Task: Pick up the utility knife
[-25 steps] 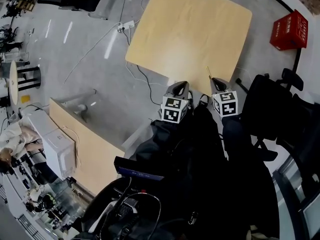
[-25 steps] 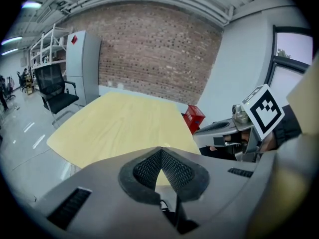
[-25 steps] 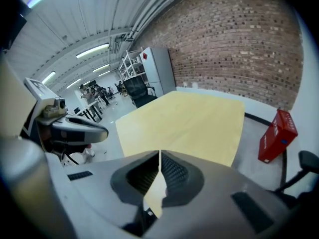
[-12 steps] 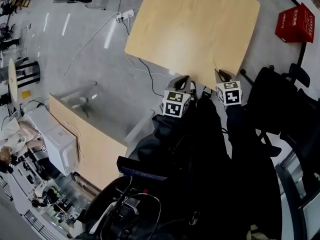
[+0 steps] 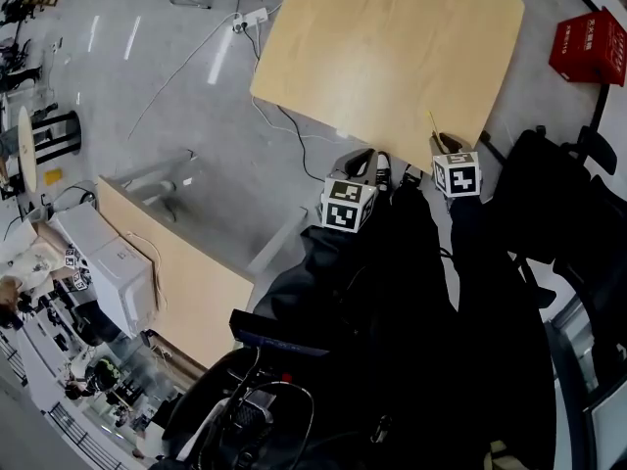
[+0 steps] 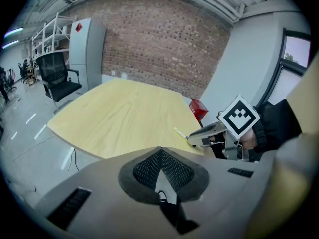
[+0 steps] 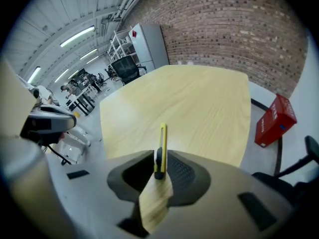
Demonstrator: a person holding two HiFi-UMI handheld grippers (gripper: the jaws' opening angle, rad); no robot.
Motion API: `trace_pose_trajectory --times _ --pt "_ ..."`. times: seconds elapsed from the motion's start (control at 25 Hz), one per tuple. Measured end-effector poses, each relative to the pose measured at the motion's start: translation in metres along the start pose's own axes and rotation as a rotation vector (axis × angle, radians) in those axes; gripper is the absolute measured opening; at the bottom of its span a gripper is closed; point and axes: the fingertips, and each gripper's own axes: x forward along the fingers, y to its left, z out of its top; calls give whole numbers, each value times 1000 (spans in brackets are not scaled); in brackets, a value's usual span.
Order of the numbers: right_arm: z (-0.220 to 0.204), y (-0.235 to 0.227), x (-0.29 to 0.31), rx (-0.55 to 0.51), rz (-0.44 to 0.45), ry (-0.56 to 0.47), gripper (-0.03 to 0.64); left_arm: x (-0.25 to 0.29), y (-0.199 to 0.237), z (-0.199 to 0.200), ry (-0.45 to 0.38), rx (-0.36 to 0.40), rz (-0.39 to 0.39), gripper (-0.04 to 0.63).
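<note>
Your head view looks steeply down; both gripper views skim low across the same wooden surface (image 5: 382, 57)

The utility knife's (image 7: 162, 142) lower end seems hidden between the right gripper's (image 7: 159, 174) jaws.

Brick wall (image 6: 159, 39), gry floor (image 5: 167, 96), wood table (image 5: 392, 47), blk chair (image 6: 57, 76).

The right gripper (image 5: 447, 143) has gone a little forward, so the yellow utility knife (image 7: 160, 151) between its jaws now reaches further over the table (image 5: 392, 37) ahead of them. It now stands more ahead of the left gripper (image 5: 361, 160) and a little wider apart from it.
</note>
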Motion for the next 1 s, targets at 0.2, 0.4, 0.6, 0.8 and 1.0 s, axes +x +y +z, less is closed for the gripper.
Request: trace_pose_trajectory --times 0.2,0.4,0.6,0.8,1.0 --pt "-3 1 3 4 -11 11 67 -5 6 -2 6 -1 11 2" --pt "-4 -2 5 2 -41 8 66 -3 5 -7 6 -17 3 2" --pt "-1 -1 0 -19 -58 -13 61 -5 1 -2 1 -2 -7 2" --pt "15 2 -21 -40 -69 -78 60 -10 -2 10 -16 10 -7 2" --pt "44 7 -64 -41 -80 -198 60 -18 -12 35 -68 20 -13 2"
